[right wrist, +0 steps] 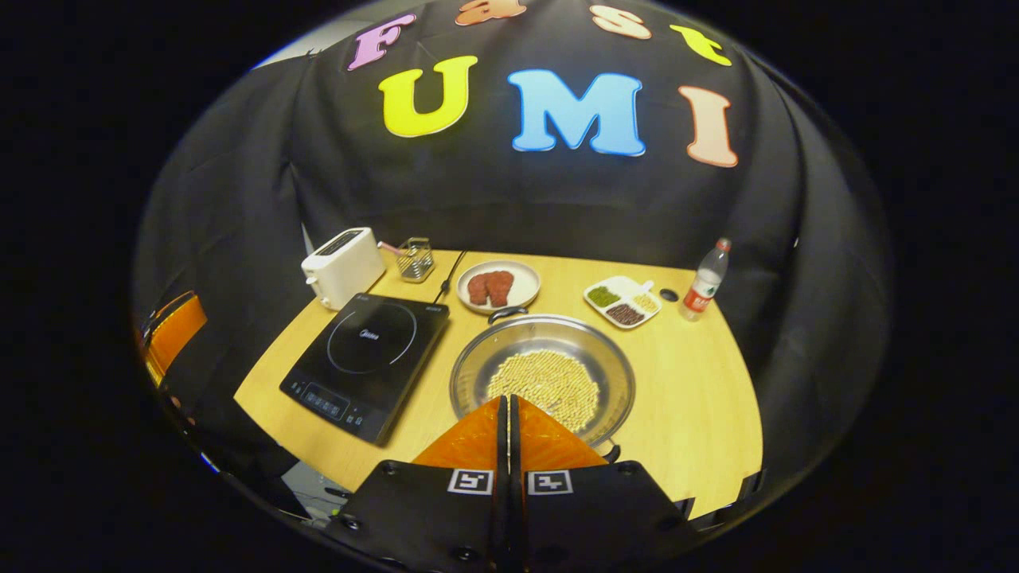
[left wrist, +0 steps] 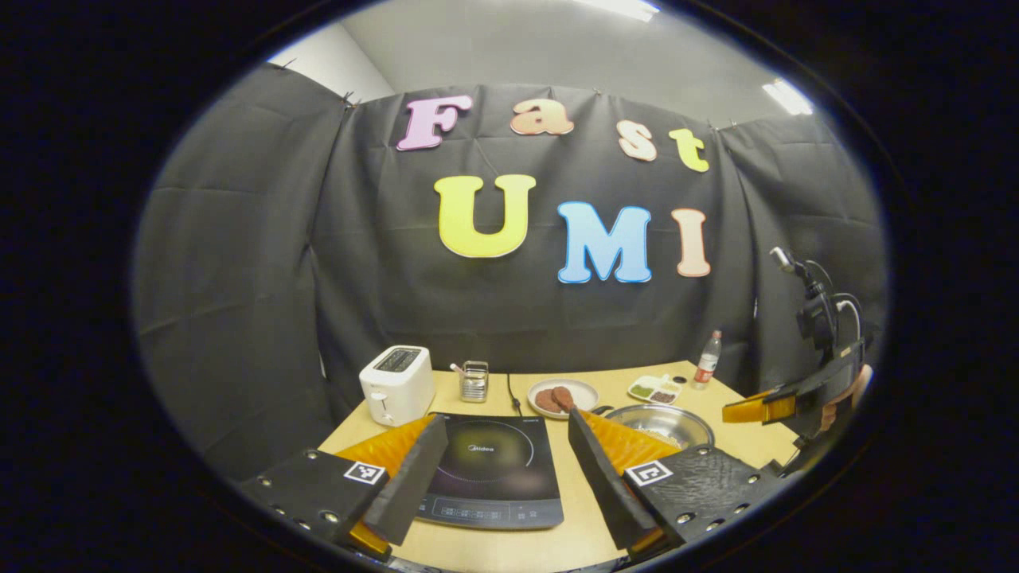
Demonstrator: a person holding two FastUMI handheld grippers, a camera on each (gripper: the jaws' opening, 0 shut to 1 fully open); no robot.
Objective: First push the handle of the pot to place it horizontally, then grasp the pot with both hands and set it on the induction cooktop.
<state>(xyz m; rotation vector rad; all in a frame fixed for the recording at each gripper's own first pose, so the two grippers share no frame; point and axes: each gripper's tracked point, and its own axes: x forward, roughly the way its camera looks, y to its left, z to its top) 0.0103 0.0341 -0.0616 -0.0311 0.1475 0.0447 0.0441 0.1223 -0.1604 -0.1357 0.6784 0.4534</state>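
A steel pot (right wrist: 541, 374) holding pale yellow grains sits on the wooden table (right wrist: 700, 414), to the right of the black induction cooktop (right wrist: 366, 354). One black handle (right wrist: 507, 313) shows at the pot's far rim and another (right wrist: 611, 454) at its near right rim. My right gripper (right wrist: 508, 406) is shut with nothing in it, its tips over the pot's near rim. My left gripper (left wrist: 506, 420) is open, hovering in front of the cooktop (left wrist: 489, 469), with the pot (left wrist: 661, 426) to its right. The right gripper (left wrist: 756, 410) also shows at the right of the left gripper view.
Along the back of the table stand a white toaster (right wrist: 342, 267), a small wire basket (right wrist: 415, 259), a plate of meat (right wrist: 497, 286), a divided dish (right wrist: 623, 301) and a bottle (right wrist: 704, 280). The cooktop's cord (right wrist: 450, 278) runs toward the back.
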